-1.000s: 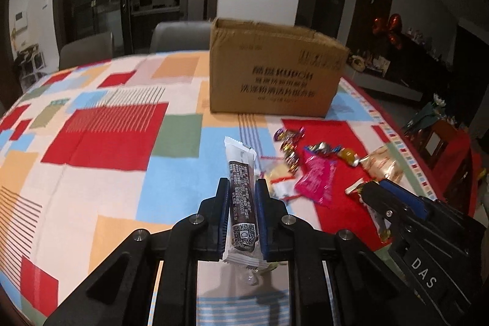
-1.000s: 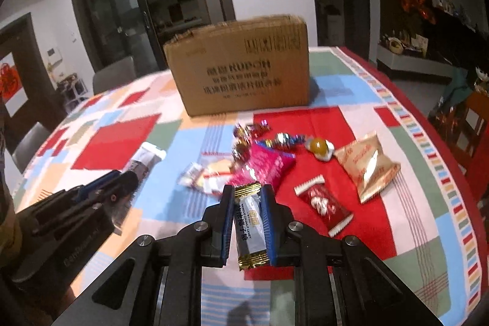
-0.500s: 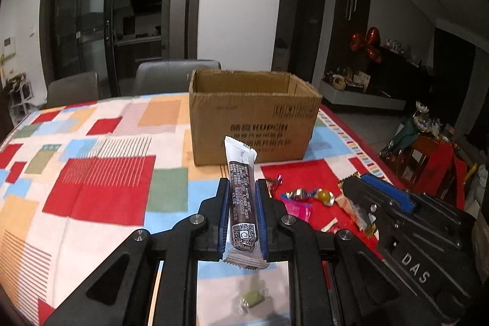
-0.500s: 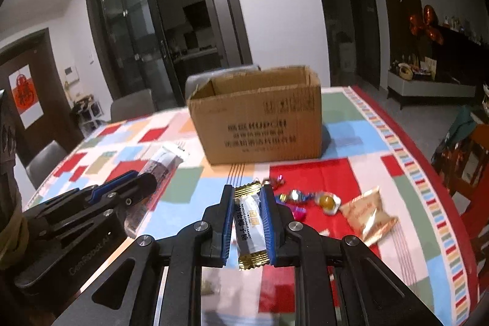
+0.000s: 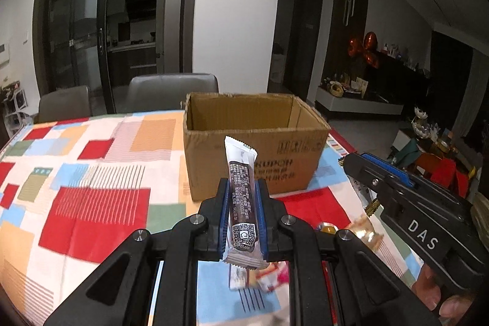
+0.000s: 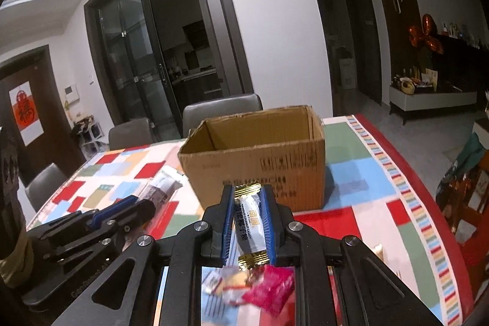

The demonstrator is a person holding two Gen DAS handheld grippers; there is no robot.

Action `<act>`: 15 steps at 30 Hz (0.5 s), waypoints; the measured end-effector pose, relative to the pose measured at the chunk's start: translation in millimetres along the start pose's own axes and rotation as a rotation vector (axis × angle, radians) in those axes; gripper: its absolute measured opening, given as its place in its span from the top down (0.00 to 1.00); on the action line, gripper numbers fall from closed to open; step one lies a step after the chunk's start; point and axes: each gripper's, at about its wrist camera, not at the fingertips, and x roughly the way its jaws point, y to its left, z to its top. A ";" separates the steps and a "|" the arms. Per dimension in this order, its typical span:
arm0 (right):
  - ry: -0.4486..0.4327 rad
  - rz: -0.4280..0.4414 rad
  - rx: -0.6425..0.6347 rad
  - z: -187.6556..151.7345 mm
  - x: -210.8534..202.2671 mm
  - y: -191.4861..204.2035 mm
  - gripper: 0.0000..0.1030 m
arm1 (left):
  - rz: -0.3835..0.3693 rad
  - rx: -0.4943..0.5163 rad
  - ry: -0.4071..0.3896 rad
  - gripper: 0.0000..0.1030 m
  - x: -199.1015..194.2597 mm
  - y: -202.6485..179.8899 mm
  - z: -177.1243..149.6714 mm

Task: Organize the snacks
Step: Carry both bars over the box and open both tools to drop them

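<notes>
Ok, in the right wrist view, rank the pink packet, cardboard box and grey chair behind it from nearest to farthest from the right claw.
1. Pink packet: on the table just beneath the right claw.
2. Cardboard box: straight ahead, open-topped.
3. Grey chair: beyond the box, at the table's far edge.

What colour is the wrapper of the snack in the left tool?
Dark brown with white crimped ends, on the snack bar; clearest in the left wrist view.

An open cardboard box (image 5: 256, 155) stands on the table; a brown snack bar (image 5: 243, 203) and a white-gold coconut candy (image 6: 251, 226) are held upright before it.
</notes>
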 end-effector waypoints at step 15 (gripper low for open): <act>0.009 0.019 -0.009 60.2 74.6 -10.9 0.82 | -0.019 0.024 0.008 0.83 65.6 12.8 60.0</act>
